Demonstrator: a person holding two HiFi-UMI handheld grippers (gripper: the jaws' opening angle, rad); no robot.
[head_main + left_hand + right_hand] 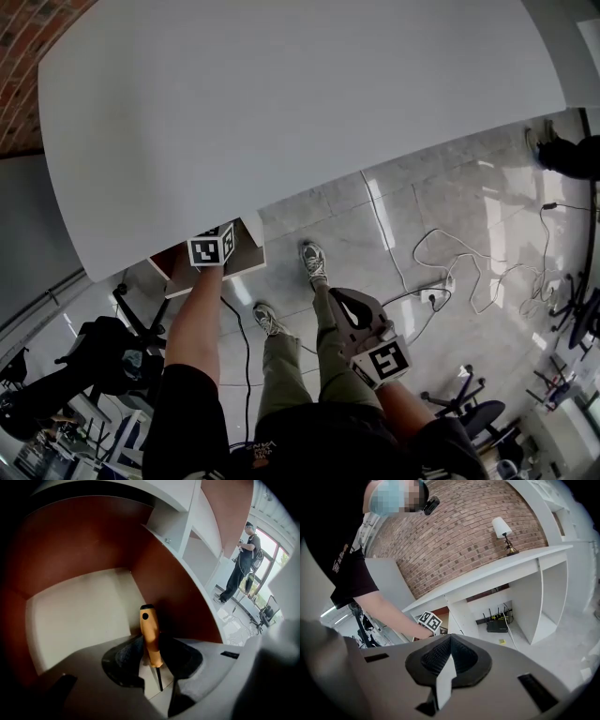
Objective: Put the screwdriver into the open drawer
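The screwdriver [151, 639] has an orange handle with a black end cap and a thin dark shaft. It stands between the jaws of my left gripper [153, 654], handle end pointing into the drawer, and the pads press on the lower handle. The open drawer [79, 616] has a pale bottom and red-brown walls. In the head view the left gripper [212, 247] hangs over the drawer [246, 263], just under the table's front edge. My right gripper [349, 305] hangs by the person's leg, away from the drawer. Its jaws [450, 639] are shut and hold nothing.
A wide white tabletop [281, 112] fills the upper head view. Cables [441, 272] and a power strip lie on the shiny floor; office chairs [94, 361] stand at left. A person [239, 569] stands far off. White shelving holds a lamp [504, 531] and a router [497, 625].
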